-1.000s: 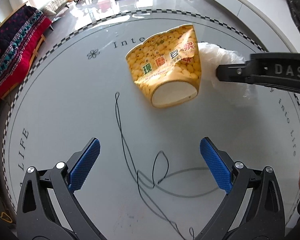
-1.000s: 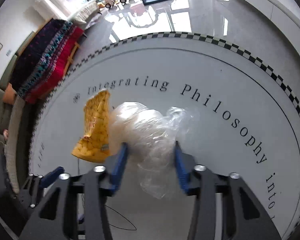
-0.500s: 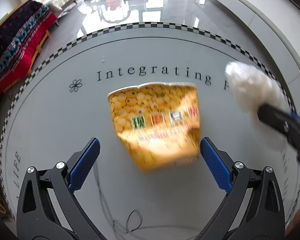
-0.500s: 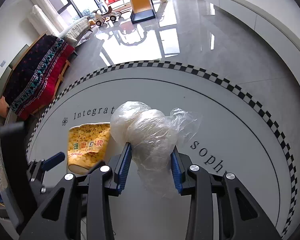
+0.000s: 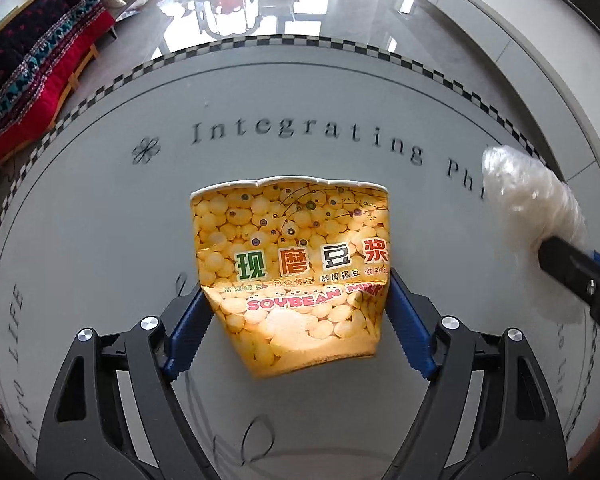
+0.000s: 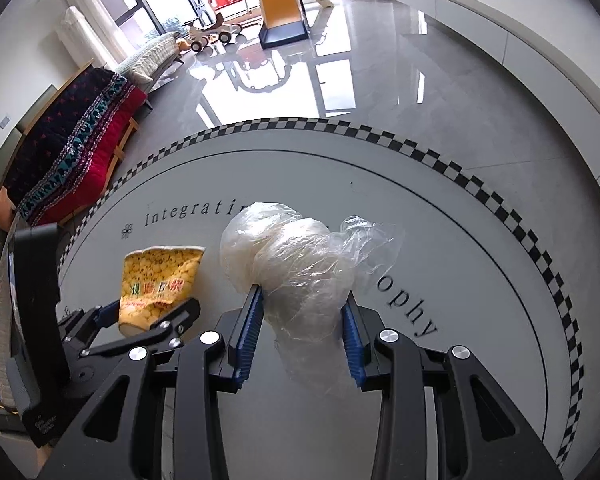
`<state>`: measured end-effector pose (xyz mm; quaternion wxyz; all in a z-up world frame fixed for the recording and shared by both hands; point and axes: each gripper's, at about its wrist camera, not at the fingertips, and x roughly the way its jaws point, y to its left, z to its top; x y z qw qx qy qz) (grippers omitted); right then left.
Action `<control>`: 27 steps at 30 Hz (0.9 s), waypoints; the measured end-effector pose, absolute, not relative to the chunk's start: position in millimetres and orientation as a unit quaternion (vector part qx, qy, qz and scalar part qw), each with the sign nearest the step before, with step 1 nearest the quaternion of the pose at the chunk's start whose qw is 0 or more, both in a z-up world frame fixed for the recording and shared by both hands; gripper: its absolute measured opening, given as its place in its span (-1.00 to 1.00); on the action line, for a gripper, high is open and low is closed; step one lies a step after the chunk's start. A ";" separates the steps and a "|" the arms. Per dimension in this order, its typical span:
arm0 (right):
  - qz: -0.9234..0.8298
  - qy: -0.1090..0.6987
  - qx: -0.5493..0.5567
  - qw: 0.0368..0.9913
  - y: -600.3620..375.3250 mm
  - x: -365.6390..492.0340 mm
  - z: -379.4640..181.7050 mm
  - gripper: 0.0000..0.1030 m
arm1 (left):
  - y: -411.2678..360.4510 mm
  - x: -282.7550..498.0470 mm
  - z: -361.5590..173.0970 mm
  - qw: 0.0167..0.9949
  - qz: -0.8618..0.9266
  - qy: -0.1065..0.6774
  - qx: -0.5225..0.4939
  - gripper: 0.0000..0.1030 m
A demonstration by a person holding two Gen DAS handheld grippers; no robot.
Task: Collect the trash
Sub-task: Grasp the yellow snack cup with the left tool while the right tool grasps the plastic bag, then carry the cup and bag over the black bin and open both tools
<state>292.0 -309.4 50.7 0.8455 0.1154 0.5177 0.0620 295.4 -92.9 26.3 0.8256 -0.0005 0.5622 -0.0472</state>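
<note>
A crushed yellow soybean-milk paper cup (image 5: 296, 276) lies on its side on the round grey table (image 5: 100, 220). My left gripper (image 5: 296, 320) is shut on its lower half, both blue pads pressing its sides. The cup also shows in the right wrist view (image 6: 156, 284), with the left gripper (image 6: 152, 312) around it. My right gripper (image 6: 302, 320) is shut on a crumpled clear plastic bag (image 6: 296, 264) and holds it above the table. The bag also shows at the right of the left wrist view (image 5: 532, 204).
The table has a checkered rim (image 6: 500, 208) and printed lettering. Beyond it is glossy floor, a sofa with a red and dark blanket (image 6: 72, 152) at the left, and a toy slide (image 6: 280, 12) far back.
My left gripper moved forward over the cup and closed on it. My right gripper lifted the plastic bag up and away to the right.
</note>
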 end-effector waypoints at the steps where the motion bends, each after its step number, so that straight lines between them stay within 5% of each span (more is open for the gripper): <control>1: 0.064 0.518 0.116 0.845 -307.8 290.3 51.9 -0.24 | -90.3 293.0 27.7 0.826 -0.046 0.561 -0.001 0.53; 27: 0.168 0.511 0.072 0.840 -183.7 85.3 130.9 -0.23 | 16.3 62.2 108.8 0.863 -0.026 0.504 -0.007 0.53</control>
